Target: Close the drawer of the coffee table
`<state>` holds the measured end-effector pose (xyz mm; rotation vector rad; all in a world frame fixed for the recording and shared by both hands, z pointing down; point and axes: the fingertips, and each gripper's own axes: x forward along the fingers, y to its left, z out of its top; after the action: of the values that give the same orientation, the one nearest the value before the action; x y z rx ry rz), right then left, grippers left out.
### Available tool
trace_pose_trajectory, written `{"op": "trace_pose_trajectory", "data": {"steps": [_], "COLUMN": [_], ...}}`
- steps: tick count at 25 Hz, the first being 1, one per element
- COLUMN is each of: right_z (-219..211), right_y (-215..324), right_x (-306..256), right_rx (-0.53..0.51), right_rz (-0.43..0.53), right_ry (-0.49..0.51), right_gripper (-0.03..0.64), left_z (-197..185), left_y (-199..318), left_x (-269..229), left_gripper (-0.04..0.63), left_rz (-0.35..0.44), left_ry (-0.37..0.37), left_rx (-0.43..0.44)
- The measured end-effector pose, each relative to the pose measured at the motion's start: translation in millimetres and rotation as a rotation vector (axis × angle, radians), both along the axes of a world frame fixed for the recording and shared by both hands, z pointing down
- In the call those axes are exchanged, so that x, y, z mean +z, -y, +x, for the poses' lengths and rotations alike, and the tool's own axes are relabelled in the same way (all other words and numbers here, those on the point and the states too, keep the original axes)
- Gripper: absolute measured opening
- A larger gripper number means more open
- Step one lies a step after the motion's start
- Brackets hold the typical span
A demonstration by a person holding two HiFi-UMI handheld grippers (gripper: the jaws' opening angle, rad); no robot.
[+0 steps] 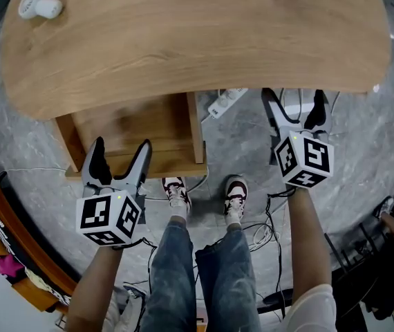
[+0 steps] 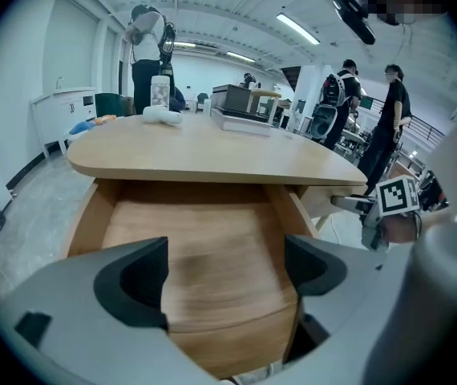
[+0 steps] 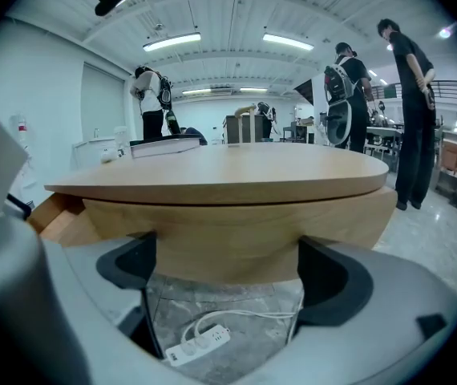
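Note:
The wooden coffee table [image 1: 183, 40] fills the top of the head view. Its drawer [image 1: 135, 133] stands pulled out toward me, empty, with light wood bottom [image 2: 196, 263]. My left gripper [image 1: 119, 159] hovers open just above the drawer's front edge, nothing between its jaws; the drawer front [image 2: 228, 339] lies right below them. My right gripper [image 1: 295, 108] is open too, held to the right of the drawer near the table's rim [image 3: 228, 187], with nothing in it.
A white power strip [image 1: 226, 101] with cables lies on the grey floor under the table, also the power strip [image 3: 196, 342]. A white object [image 1: 39, 5] sits on the tabletop's far left. My shoes [image 1: 204, 196] stand before the drawer. People stand beyond the table.

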<state>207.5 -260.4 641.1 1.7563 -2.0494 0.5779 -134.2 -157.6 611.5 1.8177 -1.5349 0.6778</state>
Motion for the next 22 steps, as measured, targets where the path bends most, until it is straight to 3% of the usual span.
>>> {"op": "trace_pose_trajectory", "data": {"steps": [14,22], "right_z": [-3.9,-5.9], "right_y": [24.7,36.4], "right_x": [0.0,0.7], "right_rx": [0.008,0.008], "right_rz": [0.069,0.087], "right_ry": [0.007,0.012], "right_gripper": [0.560,0.560], "left_z": [-22.5,-27.7], "left_y": [4.9,4.6], "left_x": [7.5,10.5], "left_gripper": [0.449,0.449], "left_rz": [-0.001,0.003], "left_ry": [-0.012,-0.011], "left_rx": [-0.088,-0.096]}}
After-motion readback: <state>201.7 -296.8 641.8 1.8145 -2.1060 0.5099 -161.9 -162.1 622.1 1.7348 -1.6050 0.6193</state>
